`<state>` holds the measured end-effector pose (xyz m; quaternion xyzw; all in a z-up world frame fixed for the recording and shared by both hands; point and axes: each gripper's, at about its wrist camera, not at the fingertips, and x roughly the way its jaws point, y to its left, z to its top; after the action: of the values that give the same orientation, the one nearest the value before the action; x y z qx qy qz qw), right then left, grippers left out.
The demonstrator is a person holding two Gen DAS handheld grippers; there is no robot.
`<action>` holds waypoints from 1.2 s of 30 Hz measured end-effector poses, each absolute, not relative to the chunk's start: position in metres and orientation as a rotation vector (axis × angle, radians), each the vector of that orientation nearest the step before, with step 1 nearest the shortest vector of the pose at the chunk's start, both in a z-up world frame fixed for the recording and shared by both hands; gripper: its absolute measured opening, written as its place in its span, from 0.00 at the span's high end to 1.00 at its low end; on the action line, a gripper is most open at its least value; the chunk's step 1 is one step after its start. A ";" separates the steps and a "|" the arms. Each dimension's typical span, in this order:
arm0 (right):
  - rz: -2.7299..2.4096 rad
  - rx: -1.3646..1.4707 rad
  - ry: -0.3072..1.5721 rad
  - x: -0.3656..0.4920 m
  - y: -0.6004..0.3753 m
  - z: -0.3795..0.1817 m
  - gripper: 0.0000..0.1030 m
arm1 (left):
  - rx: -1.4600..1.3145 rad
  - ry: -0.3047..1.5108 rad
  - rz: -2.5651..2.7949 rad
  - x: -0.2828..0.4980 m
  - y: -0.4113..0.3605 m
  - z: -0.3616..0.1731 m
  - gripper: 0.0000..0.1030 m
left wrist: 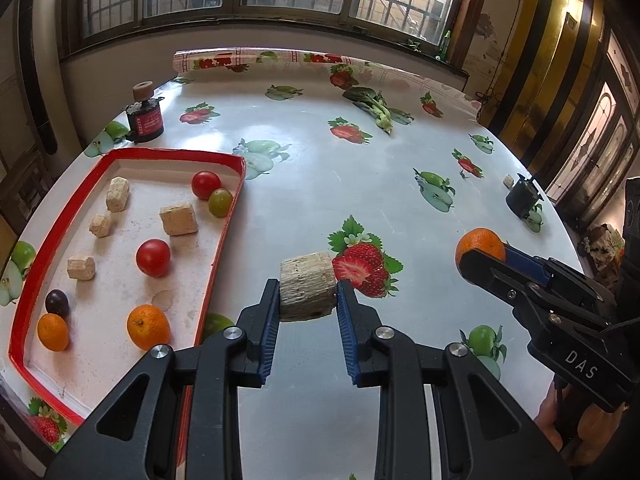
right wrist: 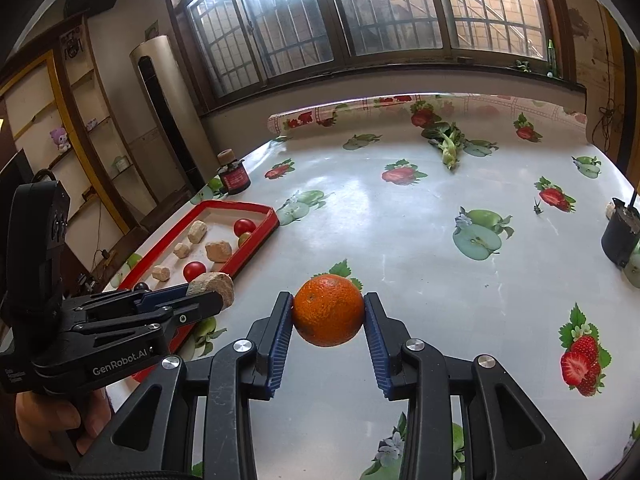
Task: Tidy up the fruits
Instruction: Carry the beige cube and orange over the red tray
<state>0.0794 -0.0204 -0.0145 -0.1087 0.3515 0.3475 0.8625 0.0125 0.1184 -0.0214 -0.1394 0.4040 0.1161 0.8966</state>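
Black plastic left claw point(left wrist: 307, 294) and right claw point(right wrist: 328, 312): blue ribbed pads point(left wrist: 269, 332), silver round screws point(left wrist: 234, 333), triangular cut-outs, white "DAS" and "GenRobot.AI" lettering.

Fruit in the tray and in the air
Orange point(right wrist: 328, 310) held above the surface; tomatoes point(left wrist: 153, 257), oranges point(left wrist: 148, 327), grape point(left wrist: 220, 202) lie in red-rimmed tray point(left wrist: 64, 216).

Three oranges: two in the red tray point(left wrist: 224, 240) at its near end point(left wrist: 53, 332) point(left wrist: 148, 327), one held at the right point(right wrist: 329, 311). Two red tomatoes point(left wrist: 206, 185) point(left wrist: 153, 257), one green tomato point(left wrist: 220, 202), one dark plum point(left wrist: 57, 303). Five pale chunks: four in the tray point(left wrist: 117, 194) point(left wrist: 100, 224) point(left wrist: 178, 220) point(left wrist: 81, 268), one held point(left wrist: 308, 292). Two black jars point(left wrist: 145, 122) point(left wrist: 522, 200). One leafy green, far right point(left wrist: 370, 106).
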 end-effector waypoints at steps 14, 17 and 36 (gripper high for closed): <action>0.799 -0.280 0.727 0.057 0.015 -0.014 0.65 | -0.322 0.818 0.318 -0.026 0.149 -0.023 0.76; 0.813 -0.290 0.727 0.053 0.022 -0.015 0.65 | -0.337 0.816 0.336 -0.033 0.157 -0.025 0.76; 0.887 -0.356 0.748 0.035 0.073 -0.028 0.65 | -0.408 0.812 0.421 -0.074 0.202 -0.039 0.76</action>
<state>0.0353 0.0729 -0.0285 -0.1674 0.3514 0.4169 0.8214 -0.0735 0.2018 -0.0385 -0.1954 0.3890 0.2018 0.8773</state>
